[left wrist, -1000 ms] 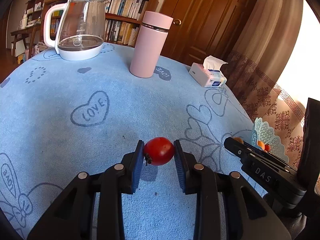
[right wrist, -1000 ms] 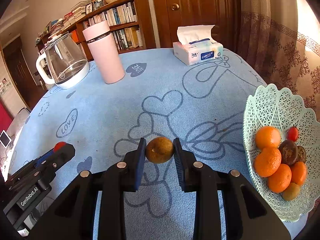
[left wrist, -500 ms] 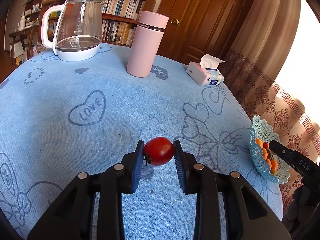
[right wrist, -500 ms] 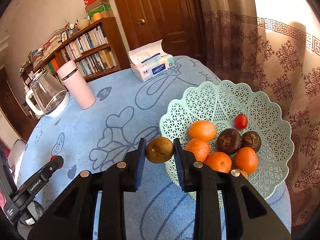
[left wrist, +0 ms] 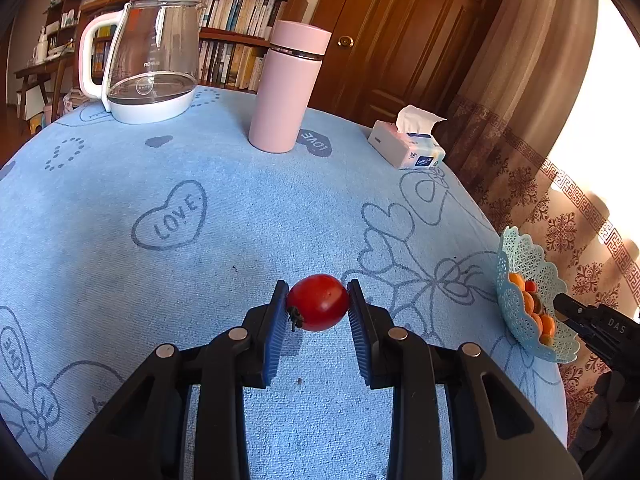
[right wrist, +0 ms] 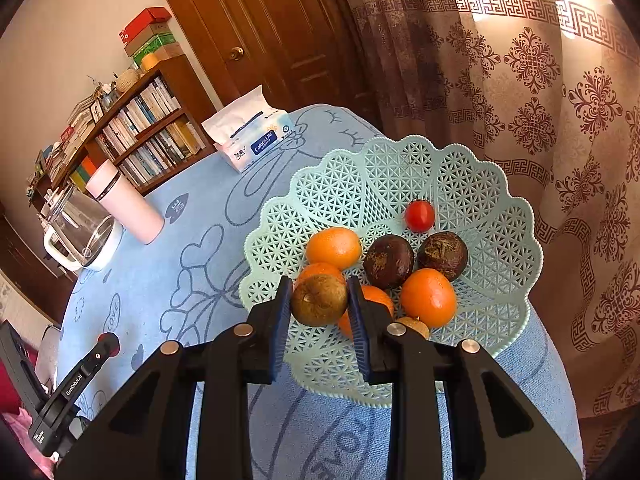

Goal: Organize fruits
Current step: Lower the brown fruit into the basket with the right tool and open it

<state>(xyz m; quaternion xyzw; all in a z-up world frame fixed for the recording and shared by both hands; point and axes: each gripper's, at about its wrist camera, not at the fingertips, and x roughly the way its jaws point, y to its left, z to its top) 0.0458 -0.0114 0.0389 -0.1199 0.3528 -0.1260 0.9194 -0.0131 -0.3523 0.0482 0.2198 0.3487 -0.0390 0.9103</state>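
Observation:
My left gripper [left wrist: 318,306] is shut on a red cherry tomato [left wrist: 318,302], held just above the blue tablecloth [left wrist: 240,216]. My right gripper [right wrist: 319,302] is shut on a brownish-green round fruit [right wrist: 319,299] and hangs over the near rim of the mint lattice fruit basket [right wrist: 400,168]. In the basket lie several oranges [right wrist: 334,247], two dark brown fruits [right wrist: 389,261] and a small red tomato [right wrist: 419,215]. The left wrist view shows the basket [left wrist: 520,256] at the table's right edge, with the right gripper [left wrist: 592,324] beside it.
A glass kettle [left wrist: 150,64], a pink tumbler [left wrist: 290,86] and a tissue box [left wrist: 408,148] stand at the far side of the table. A patterned curtain [right wrist: 560,120] hangs close behind the basket. The left gripper [right wrist: 76,380] shows at the lower left of the right wrist view.
The right gripper carried the brown fruit rightward from mid-table to over the basket and rolled. The left gripper and its tomato stayed where they were.

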